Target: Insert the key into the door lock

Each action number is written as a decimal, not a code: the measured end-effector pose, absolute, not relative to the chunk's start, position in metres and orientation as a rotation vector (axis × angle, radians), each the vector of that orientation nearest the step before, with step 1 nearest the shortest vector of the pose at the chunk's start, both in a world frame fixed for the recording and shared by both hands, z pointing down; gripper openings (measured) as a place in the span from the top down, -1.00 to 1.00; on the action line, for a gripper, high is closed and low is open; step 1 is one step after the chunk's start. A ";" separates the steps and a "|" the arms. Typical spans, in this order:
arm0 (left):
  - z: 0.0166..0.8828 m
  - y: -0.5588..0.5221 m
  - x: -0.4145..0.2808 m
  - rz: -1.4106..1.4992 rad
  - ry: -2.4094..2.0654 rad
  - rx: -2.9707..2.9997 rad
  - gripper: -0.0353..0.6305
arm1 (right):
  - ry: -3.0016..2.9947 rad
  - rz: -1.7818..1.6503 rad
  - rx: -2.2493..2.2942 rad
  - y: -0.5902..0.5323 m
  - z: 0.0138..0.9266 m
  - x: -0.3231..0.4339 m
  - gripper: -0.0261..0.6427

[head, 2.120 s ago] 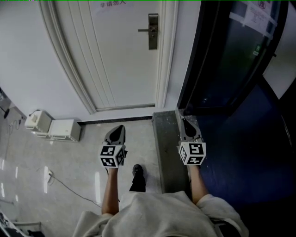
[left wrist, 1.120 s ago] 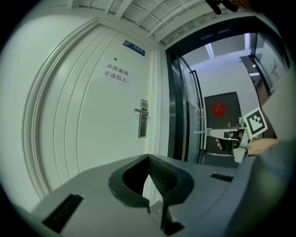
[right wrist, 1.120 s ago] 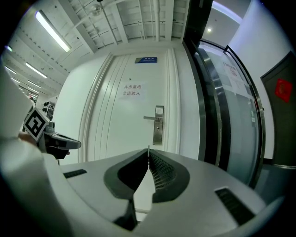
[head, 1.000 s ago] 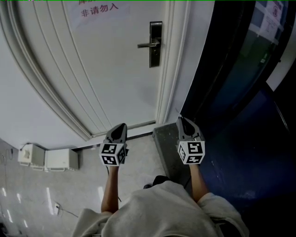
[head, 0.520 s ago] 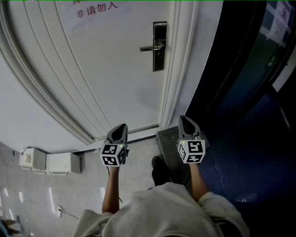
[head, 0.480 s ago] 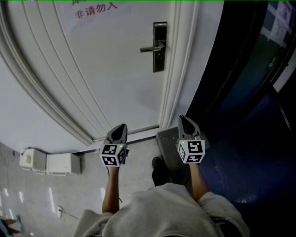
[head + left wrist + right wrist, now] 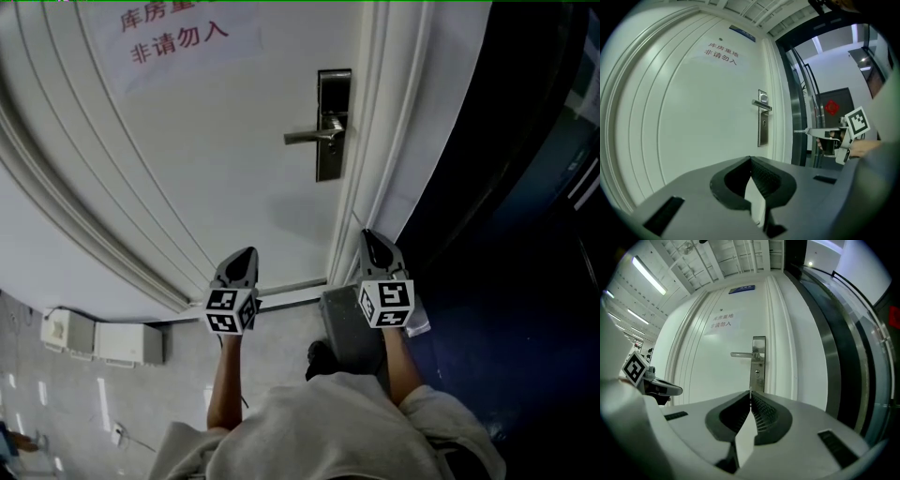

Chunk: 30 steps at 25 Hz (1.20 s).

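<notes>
White door (image 7: 234, 141); key (image 7: 800, 131) tiny in right tool (image 7: 367, 236).

The key (image 7: 800, 131) shows only as a thin metal sliver past the closed tips of the right gripper (image 7: 810, 132). Its teeth are too small to make out, and the rest of it is buried between the jaws. In the head view the marker cubes (image 7: 386, 302) largely cover the hands behind them. The red-lettered sign (image 7: 178, 37) loses its top line to the picture's edge, and the lock plate (image 7: 335, 155) is too small to show its keyhole. A dark shoe (image 7: 319, 356) is half hidden under the pale garment (image 7: 319, 431). The blue plate (image 7: 742, 288) over the door (image 7: 717, 380) is too small to read.
</notes>
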<state>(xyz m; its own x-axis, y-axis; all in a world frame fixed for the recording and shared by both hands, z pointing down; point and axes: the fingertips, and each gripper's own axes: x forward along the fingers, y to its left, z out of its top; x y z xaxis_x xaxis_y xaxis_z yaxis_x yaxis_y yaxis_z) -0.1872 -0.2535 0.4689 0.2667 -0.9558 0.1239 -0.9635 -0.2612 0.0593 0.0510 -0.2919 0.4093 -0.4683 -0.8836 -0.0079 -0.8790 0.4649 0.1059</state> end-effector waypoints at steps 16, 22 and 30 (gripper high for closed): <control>0.459 -0.389 -0.190 0.115 -1.923 2.334 0.84 | -2.732 -0.122 1.459 -0.448 0.410 0.035 0.83; 0.463 -0.404 -0.195 0.122 -1.945 2.306 0.84 | -2.740 -0.106 1.419 -0.461 0.420 0.030 0.83; 0.467 -0.406 -0.199 0.136 -1.930 2.311 0.84 | -2.733 -0.093 1.417 -0.460 0.426 0.024 0.83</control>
<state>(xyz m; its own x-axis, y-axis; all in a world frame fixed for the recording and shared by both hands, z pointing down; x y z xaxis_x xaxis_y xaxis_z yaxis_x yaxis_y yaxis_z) -0.1987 -0.4062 0.4671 0.1792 -0.9722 0.1506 -0.9837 -0.1750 0.0405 0.0240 -0.4598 0.4258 -0.5753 -0.8175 0.0273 -0.8138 0.5754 0.0821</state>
